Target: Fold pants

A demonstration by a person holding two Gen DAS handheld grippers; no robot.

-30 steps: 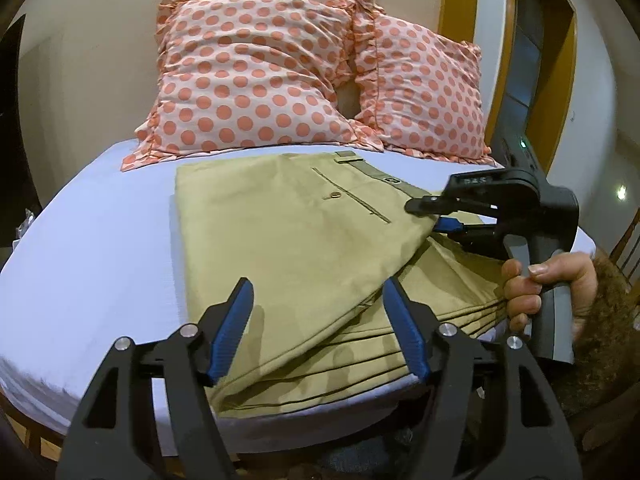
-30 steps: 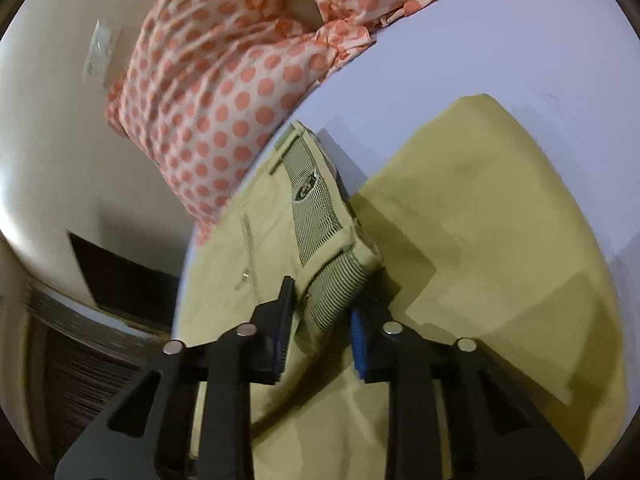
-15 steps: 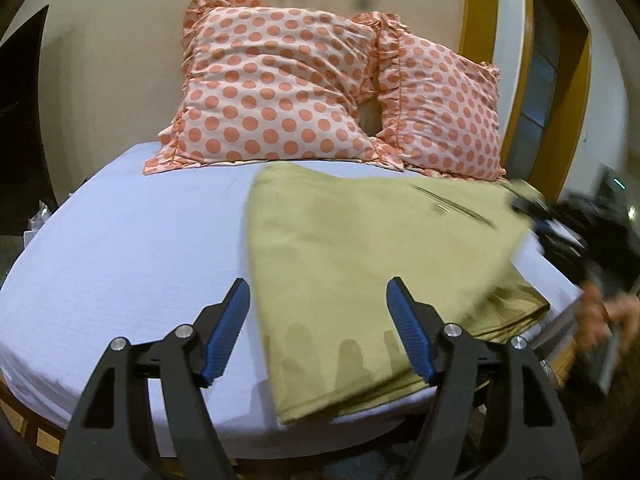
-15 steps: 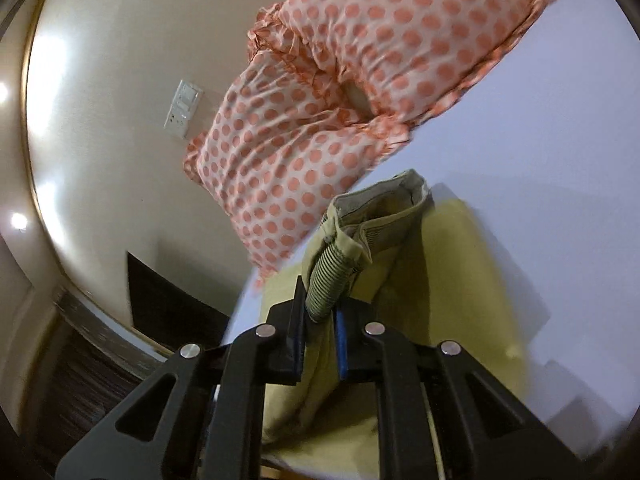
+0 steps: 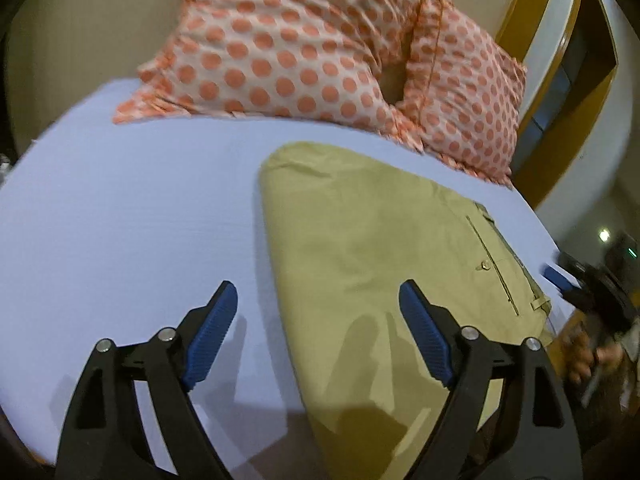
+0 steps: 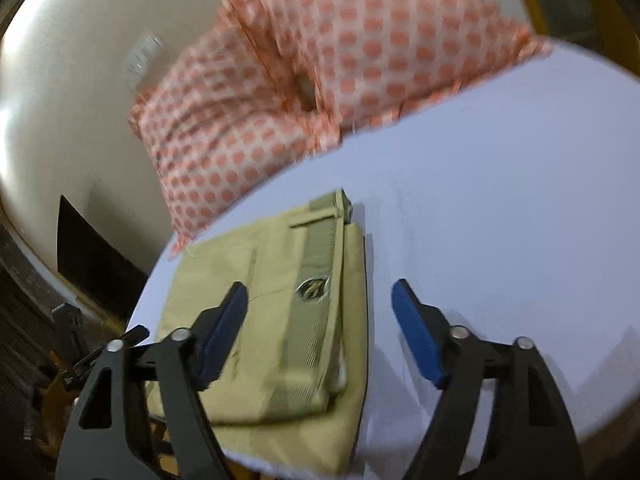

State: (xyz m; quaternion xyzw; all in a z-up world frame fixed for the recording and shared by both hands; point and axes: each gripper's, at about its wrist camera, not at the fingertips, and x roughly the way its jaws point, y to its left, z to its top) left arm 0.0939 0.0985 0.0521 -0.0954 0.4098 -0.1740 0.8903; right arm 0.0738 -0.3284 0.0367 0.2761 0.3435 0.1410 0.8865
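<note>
your left tool is spread wide with nothing in it, poised over the near edge of the pants. your right tool is also released, just beyond their waistband. the pants lie folded flat on the bed, on the near side of the pillows. the fold looks finished; next, just square any loose edges.
</note>
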